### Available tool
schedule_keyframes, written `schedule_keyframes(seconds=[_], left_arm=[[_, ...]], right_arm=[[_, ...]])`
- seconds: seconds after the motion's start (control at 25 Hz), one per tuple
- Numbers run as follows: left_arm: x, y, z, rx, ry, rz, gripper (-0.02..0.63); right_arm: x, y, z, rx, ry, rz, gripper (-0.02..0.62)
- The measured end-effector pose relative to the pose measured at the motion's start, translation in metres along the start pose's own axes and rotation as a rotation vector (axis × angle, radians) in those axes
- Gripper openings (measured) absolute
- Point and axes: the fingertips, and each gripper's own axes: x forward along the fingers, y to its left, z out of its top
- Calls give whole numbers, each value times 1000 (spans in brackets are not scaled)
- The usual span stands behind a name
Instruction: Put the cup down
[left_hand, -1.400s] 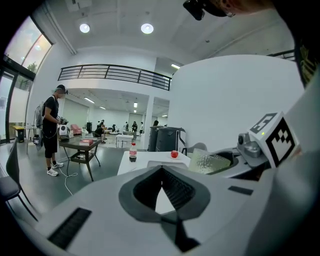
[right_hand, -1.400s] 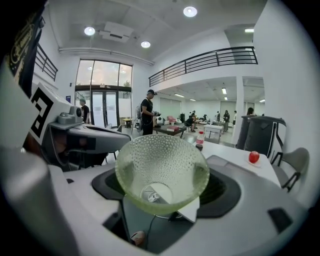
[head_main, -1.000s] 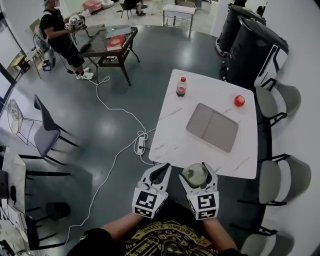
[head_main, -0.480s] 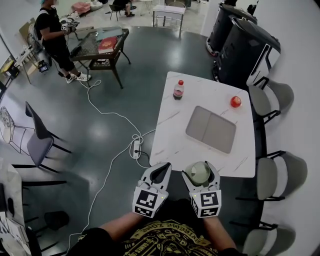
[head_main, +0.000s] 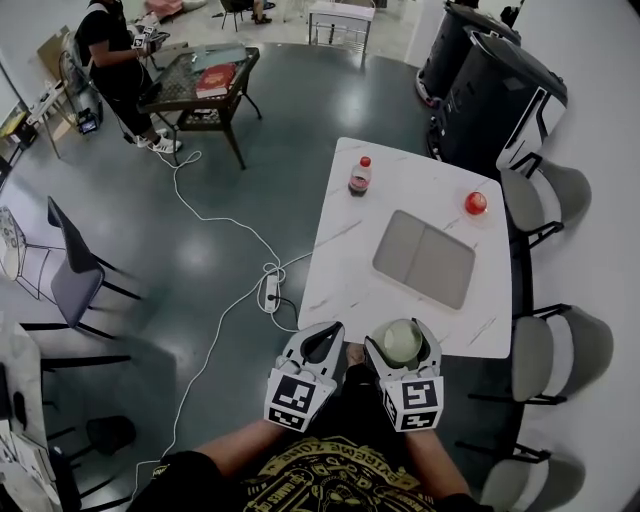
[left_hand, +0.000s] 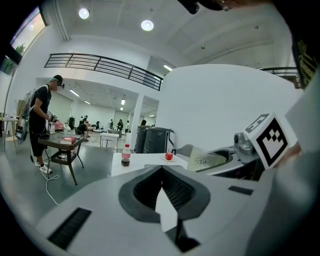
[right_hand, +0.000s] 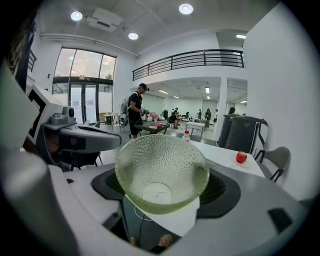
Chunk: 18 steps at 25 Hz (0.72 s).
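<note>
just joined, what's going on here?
A person holds a gripper in each hand at the near edge of the white marble-look table. The right gripper is shut on a pale green dimpled glass cup, not yet set down. The left gripper is shut and empty. A grey tray, red apple and red-capped cola bottle sit farther along.

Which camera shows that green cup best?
The right gripper view: the cup fills the frame, clamped in the right tool. The head view shows it small, from above; the left gripper view, only a sliver.
</note>
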Motion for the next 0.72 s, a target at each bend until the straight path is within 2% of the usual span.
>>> schedule_keyframes(seconds=[0.72], left_arm=[[87, 2, 19, 23, 39, 70, 8]], right_arm=[[64, -78, 19, -43, -23, 76, 396]])
